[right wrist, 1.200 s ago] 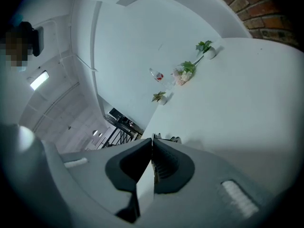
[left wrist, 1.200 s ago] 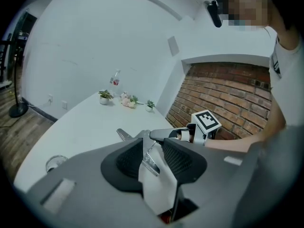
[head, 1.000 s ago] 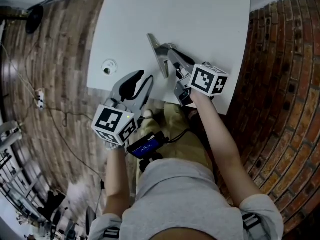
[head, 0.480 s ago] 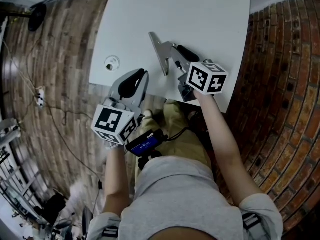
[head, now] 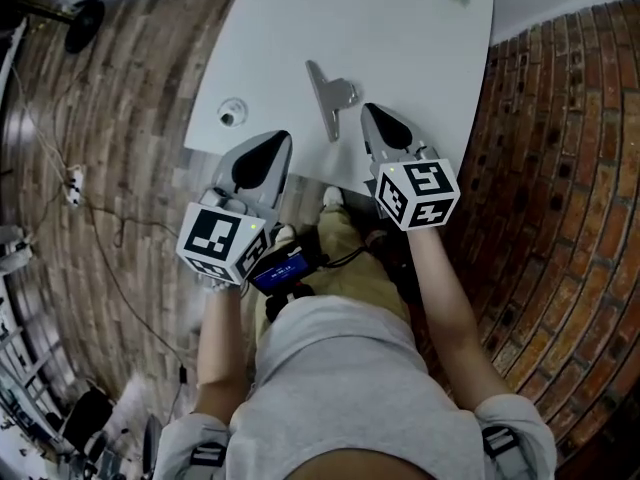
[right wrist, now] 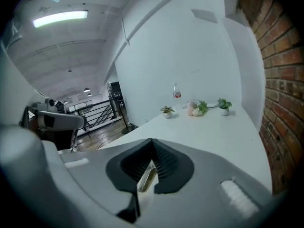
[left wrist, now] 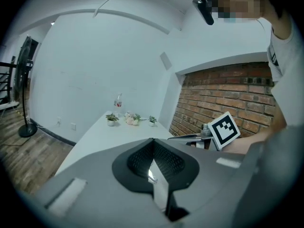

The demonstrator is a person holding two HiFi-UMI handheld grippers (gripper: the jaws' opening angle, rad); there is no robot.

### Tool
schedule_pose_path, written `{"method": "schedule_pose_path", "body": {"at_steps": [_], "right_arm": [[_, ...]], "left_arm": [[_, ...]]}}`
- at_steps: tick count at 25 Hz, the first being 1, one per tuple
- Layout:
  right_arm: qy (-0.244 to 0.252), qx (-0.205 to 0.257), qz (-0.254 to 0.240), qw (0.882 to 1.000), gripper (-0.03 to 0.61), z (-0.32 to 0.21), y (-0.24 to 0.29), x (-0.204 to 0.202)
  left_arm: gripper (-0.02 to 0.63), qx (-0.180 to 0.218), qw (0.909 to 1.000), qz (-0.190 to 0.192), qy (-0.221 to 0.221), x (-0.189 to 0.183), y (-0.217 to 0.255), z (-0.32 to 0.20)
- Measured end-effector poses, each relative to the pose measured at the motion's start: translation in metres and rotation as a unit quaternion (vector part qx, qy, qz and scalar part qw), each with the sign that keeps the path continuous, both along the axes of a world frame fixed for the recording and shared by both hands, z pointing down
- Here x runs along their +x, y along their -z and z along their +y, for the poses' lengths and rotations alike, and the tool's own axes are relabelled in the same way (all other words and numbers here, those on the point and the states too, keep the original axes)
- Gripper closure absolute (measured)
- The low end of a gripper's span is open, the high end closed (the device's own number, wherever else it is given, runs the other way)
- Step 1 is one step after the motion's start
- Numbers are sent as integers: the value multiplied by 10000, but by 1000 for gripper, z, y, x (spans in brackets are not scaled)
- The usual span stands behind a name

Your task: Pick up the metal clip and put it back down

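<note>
Desk: a long white desk [head: 440, 58] ran away from the person toward 12 o'clock, with a plank wooden floor [head: 110, 118] at its 9 o'clock side and a red brick wall [right wrist: 280, 56] at its 3 o'clock side.
Clip: the silver metal clip [head: 328, 103] lay flat on the desk near its close edge, the long blade pointing roughly from 11 to 5 o'clock, the folded handle part on its 3 o'clock side. Nothing touched it.
Left gripper: the grey left gripper [head: 277, 140] hovered over the near desk edge at the clip's 7 o'clock, apart from it. In the left gripper view [left wrist: 153, 141] its jaws were closed tip to tip with nothing gripped.
Right gripper: the grey right gripper [head: 370, 111] sat just beside the clip at its 4 o'clock, not touching. In the right gripper view [right wrist: 152, 141] its jaws met at the tips, closed and empty; a metallic sliver showed through the gap lower down, and what it was could not be told.
Round fitting: a small round white fitting [head: 232, 114] sat in the desk at the clip's 9 o'clock.
Far end: small potted plants [right wrist: 167, 111] and a clear bottle [right wrist: 176, 91] stood at the desk's far end, well apart from the clip.
</note>
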State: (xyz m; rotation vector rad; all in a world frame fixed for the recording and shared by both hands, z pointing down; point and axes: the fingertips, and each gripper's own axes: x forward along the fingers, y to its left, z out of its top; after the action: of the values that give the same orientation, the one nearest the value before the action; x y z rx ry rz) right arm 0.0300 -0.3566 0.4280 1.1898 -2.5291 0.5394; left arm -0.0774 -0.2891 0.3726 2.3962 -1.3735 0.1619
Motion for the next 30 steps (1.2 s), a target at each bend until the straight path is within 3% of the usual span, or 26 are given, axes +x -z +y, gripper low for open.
{"method": "schedule_pose_path", "body": {"at_steps": [5, 12, 30], "right_arm": [[111, 521, 56, 9986, 577, 24, 37, 1], [282, 912, 70, 9954, 577, 61, 75, 13], [64, 1624, 197, 9865, 578, 104, 120, 38]], "left_arm": [[603, 247, 9996, -125, -18, -2, 18, 18], [601, 722, 9970, -282, 5, -4, 55, 41], [601, 921, 9950, -362, 107, -19, 76, 81]]}}
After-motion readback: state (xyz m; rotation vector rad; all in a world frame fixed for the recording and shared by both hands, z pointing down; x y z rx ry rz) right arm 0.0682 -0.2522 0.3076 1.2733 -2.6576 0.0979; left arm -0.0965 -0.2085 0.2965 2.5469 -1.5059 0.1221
